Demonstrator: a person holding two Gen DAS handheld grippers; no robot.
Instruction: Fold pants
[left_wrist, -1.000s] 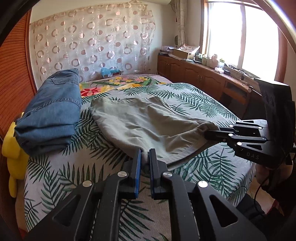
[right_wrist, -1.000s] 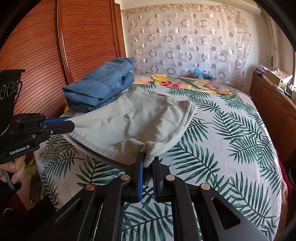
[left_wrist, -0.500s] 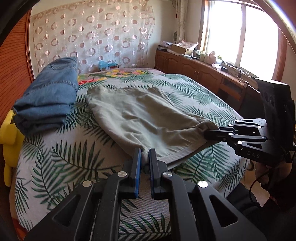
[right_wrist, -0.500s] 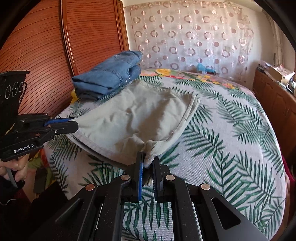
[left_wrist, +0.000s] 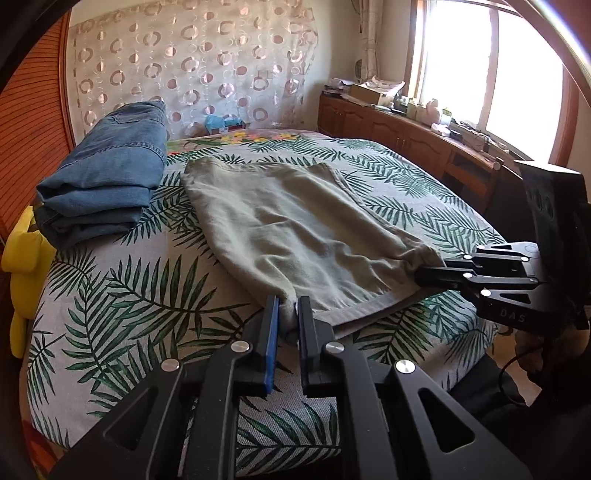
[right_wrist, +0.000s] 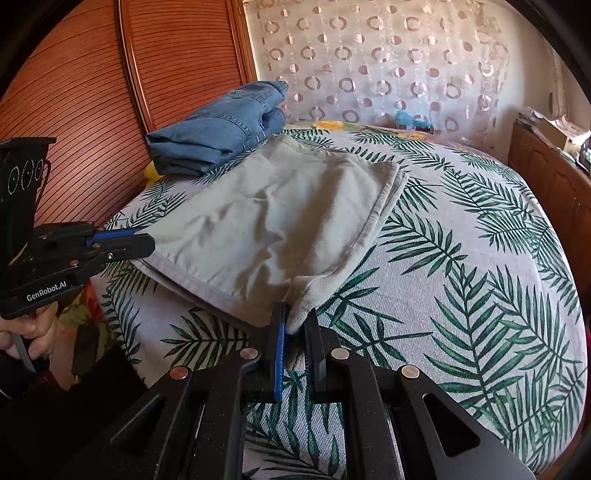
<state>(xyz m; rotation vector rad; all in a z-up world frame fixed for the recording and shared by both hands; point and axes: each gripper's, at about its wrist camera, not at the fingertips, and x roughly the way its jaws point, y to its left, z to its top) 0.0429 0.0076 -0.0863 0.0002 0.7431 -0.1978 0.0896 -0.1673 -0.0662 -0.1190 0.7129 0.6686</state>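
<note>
Folded light khaki pants (left_wrist: 295, 229) lie on the leaf-print bedspread (left_wrist: 129, 295), their near edge towards me. My left gripper (left_wrist: 287, 301) pinches the near left corner; its jaws are opening, and the cloth still sits bunched between the pads. My right gripper (right_wrist: 297, 314) is shut on the near right corner of the pants (right_wrist: 266, 221). Each gripper shows in the other's view: the right gripper (left_wrist: 421, 275) at the right, the left gripper (right_wrist: 146, 240) at the left, held by a hand (right_wrist: 29, 332).
Folded blue jeans (left_wrist: 107, 177) are stacked at the bed's far left, by the ribbed wooden wardrobe (right_wrist: 74, 92). A yellow soft item (left_wrist: 22, 258) hangs off the left side. A cluttered wooden cabinet (left_wrist: 406, 136) runs under the window on the right. The bedspread (right_wrist: 461, 258) is bare right of the pants.
Both grippers have sunk a little with the pants' near corners. The near edge now rests lower on the bedspread. The left jaws stand slightly wider apart.
</note>
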